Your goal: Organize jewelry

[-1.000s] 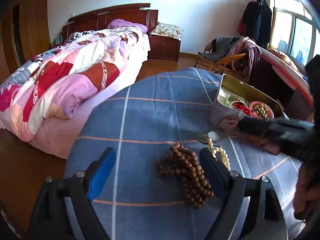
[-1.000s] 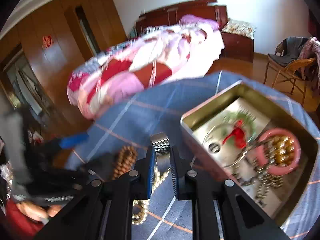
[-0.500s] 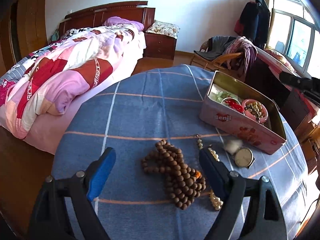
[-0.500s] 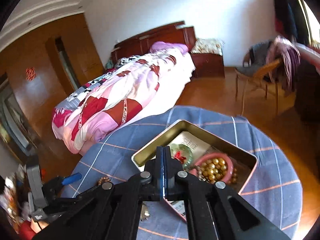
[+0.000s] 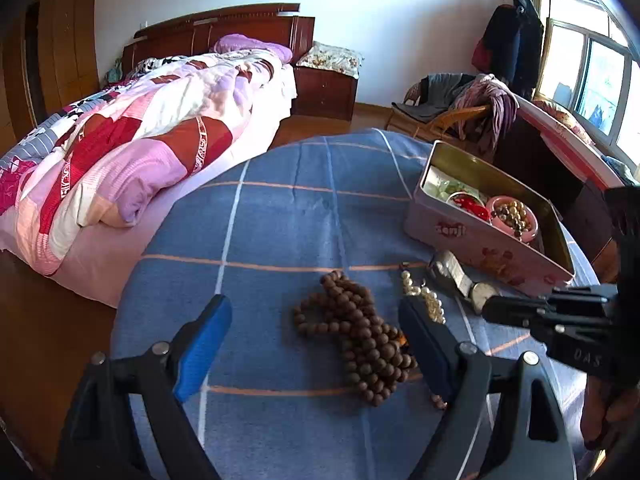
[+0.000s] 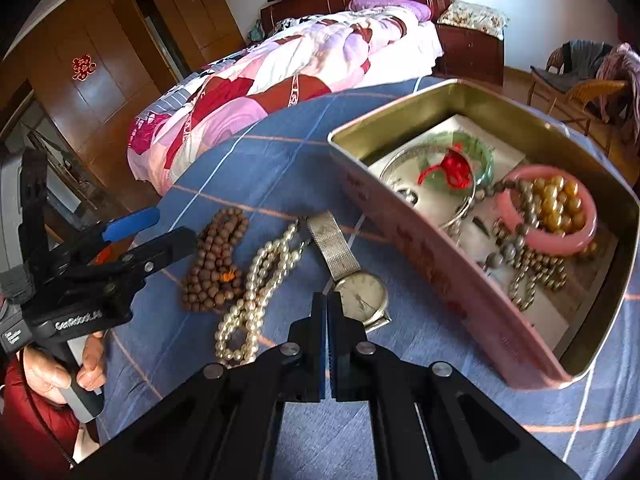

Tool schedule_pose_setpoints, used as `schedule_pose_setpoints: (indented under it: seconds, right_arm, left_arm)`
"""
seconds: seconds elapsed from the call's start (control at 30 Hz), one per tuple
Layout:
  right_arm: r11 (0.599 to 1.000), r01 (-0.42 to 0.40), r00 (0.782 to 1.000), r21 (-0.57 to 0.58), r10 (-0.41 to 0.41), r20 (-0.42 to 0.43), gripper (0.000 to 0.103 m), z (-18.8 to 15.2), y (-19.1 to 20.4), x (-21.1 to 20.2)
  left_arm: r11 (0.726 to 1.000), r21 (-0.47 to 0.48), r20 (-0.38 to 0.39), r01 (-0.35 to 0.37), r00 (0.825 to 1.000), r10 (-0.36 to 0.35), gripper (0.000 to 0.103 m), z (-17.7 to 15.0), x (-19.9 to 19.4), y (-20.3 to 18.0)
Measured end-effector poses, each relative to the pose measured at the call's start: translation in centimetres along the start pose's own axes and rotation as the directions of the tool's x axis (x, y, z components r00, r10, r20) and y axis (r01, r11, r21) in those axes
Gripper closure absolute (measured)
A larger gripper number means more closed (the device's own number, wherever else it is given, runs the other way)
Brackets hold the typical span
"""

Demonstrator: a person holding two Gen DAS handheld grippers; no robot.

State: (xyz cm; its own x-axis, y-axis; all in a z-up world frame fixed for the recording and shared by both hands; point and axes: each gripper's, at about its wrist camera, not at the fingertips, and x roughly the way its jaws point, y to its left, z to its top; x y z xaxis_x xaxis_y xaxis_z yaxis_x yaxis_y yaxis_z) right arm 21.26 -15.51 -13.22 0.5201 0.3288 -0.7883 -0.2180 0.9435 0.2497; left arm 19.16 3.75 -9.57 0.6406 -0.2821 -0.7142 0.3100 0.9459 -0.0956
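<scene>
1. Our right gripper (image 6: 327, 304) is clenched, grasping nothing, just beside the wristwatch (image 6: 360, 294).
2. Our left gripper (image 5: 316, 344) stands released above the wooden beads (image 5: 356, 340).
3. The pearl strand (image 6: 256, 284) lies between beads and watch, beside the pink tin (image 6: 432, 240).

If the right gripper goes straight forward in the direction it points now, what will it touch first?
Most likely the wristwatch. The right gripper is shut and empty, and the watch face lies on the blue cloth just ahead of its tips, slightly to their right. Depth is hard to judge, so it might meet the cloth beside the watch.
</scene>
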Motion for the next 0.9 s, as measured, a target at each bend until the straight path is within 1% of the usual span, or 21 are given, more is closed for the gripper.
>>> schedule_pose_setpoints:
  seconds: [0.17,0.27,0.3,0.33,0.37,0.4,0.47,0.57,0.6,0.67,0.7,0.73,0.8,0.9]
  right_arm:
    - [1.000,0.024,0.999,-0.010,-0.024,0.026,0.100,0.0,-0.3,-1.1]
    - [0.999,0.039,0.999,0.000,-0.039,0.012,0.098,-0.1,-1.0,-0.6]
    - [1.000,0.029,0.999,0.008,-0.030,0.022,0.092,0.0,-1.2,-0.8]
    - [1.000,0.018,1.000,0.015,-0.018,0.021,0.079,0.0,-1.3,-0.9]
    - [1.000,0.006,1.000,0.018,-0.006,0.023,0.069,0.1,-1.4,-1.0]
    - [1.000,0.011,1.000,0.015,-0.011,0.026,0.056,0.2,-1.4,-1.0]
    - [1.000,0.022,0.999,-0.003,-0.022,0.026,0.055,0.3,-1.0,-0.6]
    - [0.997,0.058,0.998,-0.051,-0.058,-0.010,0.056,0.4,-0.4,0.9]
    - [0.992,0.090,0.996,-0.089,-0.090,0.009,0.056,0.4,0.0,1.1]
    - [0.977,0.154,0.988,-0.149,-0.154,0.013,0.062,0.2,0.8,1.5]
    - [0.967,0.190,0.982,-0.170,-0.190,0.015,0.069,0.2,1.1,1.6]
    - [0.968,0.186,0.982,-0.166,-0.187,0.011,0.069,0.2,1.0,1.6]
    - [0.978,0.165,0.986,-0.125,-0.166,0.005,0.069,0.3,0.4,1.1]
    - [0.986,0.147,0.988,-0.082,-0.143,0.056,0.069,0.6,-0.1,-0.7]
  left_arm:
    - [1.000,-0.024,-0.007,0.001,1.000,-0.001,0.016,0.0,0.4,0.7]
    - [0.999,-0.033,-0.014,0.006,1.000,-0.006,0.016,-0.1,0.7,0.8]
    - [0.999,-0.033,-0.013,0.007,1.000,-0.007,0.016,-0.1,0.7,0.7]
    - [0.999,-0.031,-0.012,0.007,1.000,-0.007,0.016,-0.1,0.6,0.7]
    - [1.000,-0.030,-0.009,0.007,1.000,-0.007,0.016,-0.1,0.5,0.7]
    - [0.999,-0.032,-0.008,0.007,1.000,-0.007,0.016,-0.1,0.5,0.8]
    - [0.999,-0.041,-0.008,0.009,1.000,-0.010,0.016,0.0,0.6,0.9]
    - [0.999,-0.048,-0.013,0.011,1.000,-0.012,0.016,-0.1,0.7,0.9]
    - [0.999,-0.047,-0.014,0.009,1.000,-0.010,0.016,-0.1,0.7,0.9]
    - [0.999,-0.044,-0.012,0.010,1.000,-0.010,0.016,-0.2,0.6,0.8]
    - [0.999,-0.042,-0.012,0.008,1.000,-0.009,0.016,-0.2,0.6,0.7]
    - [0.999,-0.041,-0.014,0.007,1.000,-0.007,0.016,-0.2,0.6,0.7]
    - [0.999,-0.042,-0.018,0.010,1.000,-0.011,0.016,-0.2,0.7,0.6]
    - [0.999,-0.039,-0.016,0.011,1.000,-0.012,0.016,-0.2,0.6,0.4]
